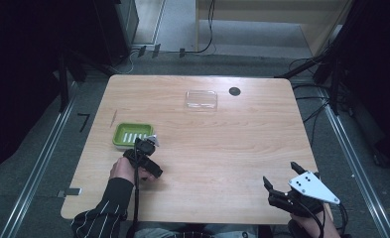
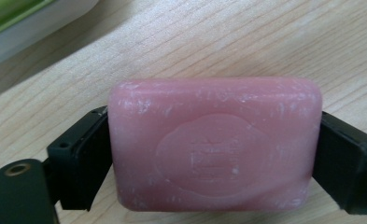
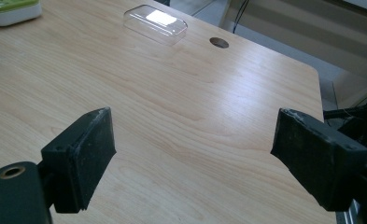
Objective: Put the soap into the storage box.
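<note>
A pink bar of soap (image 2: 214, 144) with an embossed stamp sits between the black jaws of my left gripper (image 2: 214, 154), and both pads press on its short ends. Wood grain shows right behind the bar; whether it rests on the table I cannot tell. In the high view my left gripper (image 1: 149, 144) is at the near right corner of a green soap dish (image 1: 128, 134), whose rim also shows in the left gripper view (image 2: 17, 23). My right gripper (image 1: 281, 174) hovers near the table's front right, jaws wide apart (image 3: 193, 135) with nothing between them.
A clear plastic lid (image 1: 201, 99) lies toward the far edge of the wooden table (image 1: 222, 148), beside a round dark cable hole (image 1: 234, 91). In the right gripper view the lid (image 3: 155, 23) and hole (image 3: 218, 42) lie ahead. Cables run across the floor beyond the table.
</note>
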